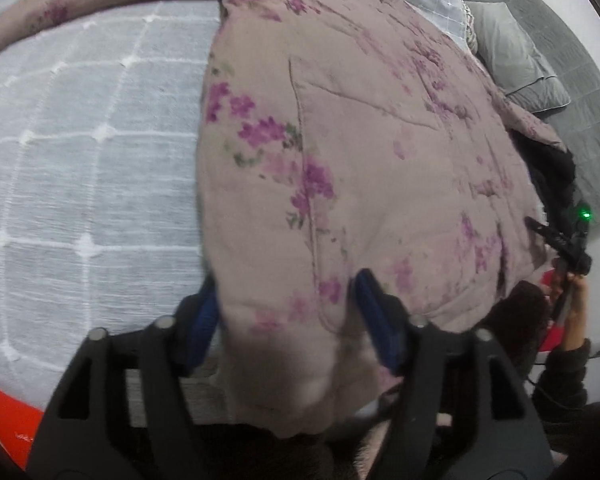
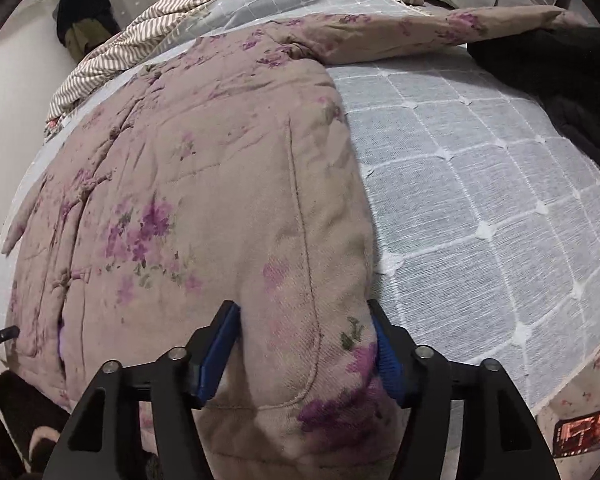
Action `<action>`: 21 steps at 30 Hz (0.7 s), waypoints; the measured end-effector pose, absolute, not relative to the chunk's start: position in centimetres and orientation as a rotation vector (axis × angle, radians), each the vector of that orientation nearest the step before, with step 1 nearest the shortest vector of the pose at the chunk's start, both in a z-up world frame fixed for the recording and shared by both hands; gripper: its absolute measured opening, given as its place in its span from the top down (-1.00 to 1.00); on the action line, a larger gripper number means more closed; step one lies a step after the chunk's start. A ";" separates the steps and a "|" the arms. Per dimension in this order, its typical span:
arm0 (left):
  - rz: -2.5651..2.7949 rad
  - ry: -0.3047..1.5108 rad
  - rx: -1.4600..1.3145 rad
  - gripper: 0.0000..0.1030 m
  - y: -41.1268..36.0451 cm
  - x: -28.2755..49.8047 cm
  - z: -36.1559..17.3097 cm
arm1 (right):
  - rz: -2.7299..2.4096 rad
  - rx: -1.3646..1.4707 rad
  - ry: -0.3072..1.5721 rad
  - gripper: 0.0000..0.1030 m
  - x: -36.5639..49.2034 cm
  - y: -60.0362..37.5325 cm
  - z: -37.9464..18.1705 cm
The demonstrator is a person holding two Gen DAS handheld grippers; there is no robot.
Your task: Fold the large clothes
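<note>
A large padded beige garment with purple flowers (image 1: 360, 152) lies on the bed; it also shows in the right wrist view (image 2: 204, 184). Its sleeve (image 2: 420, 32) stretches out to the far side. My left gripper (image 1: 286, 304) is shut on the garment's near hem, which bulges thickly between the blue pads (image 1: 204, 320). My right gripper (image 2: 304, 340) is shut on another part of the near hem, with a thick fold between its blue pads (image 2: 220, 352). In the left wrist view the right gripper (image 1: 568, 248) shows small at the right edge.
The bed has a grey-white checked cover (image 1: 80, 160), also seen in the right wrist view (image 2: 480, 200). Grey pillows (image 1: 516, 60), a striped blanket (image 2: 140, 40) and dark clothing (image 2: 560, 72) lie at the far side. An orange object (image 1: 4, 412) sits at the lower left.
</note>
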State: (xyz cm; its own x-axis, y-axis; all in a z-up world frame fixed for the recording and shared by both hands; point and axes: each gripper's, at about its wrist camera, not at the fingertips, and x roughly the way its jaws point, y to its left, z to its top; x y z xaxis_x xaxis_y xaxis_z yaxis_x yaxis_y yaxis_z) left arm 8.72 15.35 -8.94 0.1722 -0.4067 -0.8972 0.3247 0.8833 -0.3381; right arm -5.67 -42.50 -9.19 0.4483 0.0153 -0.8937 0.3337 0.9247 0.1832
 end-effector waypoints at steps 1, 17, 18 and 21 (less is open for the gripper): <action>-0.502 1.279 -0.058 -0.40 15.4 8.8 -8.7 | -0.203 0.365 1.096 -0.28 -5.6 -42.8 -9.0; -0.482 0.990 -0.075 -0.66 7.9 18.9 -3.5 | -0.252 0.275 0.905 -0.43 6.6 -41.4 -3.7; -0.500 0.979 -0.075 -0.66 6.9 19.7 -3.8 | -0.242 0.265 0.893 -0.43 8.4 -40.8 -3.9; -0.547 0.935 -0.069 -0.66 4.0 21.8 -5.7 | -0.198 0.264 0.867 -0.43 12.5 -39.4 -5.6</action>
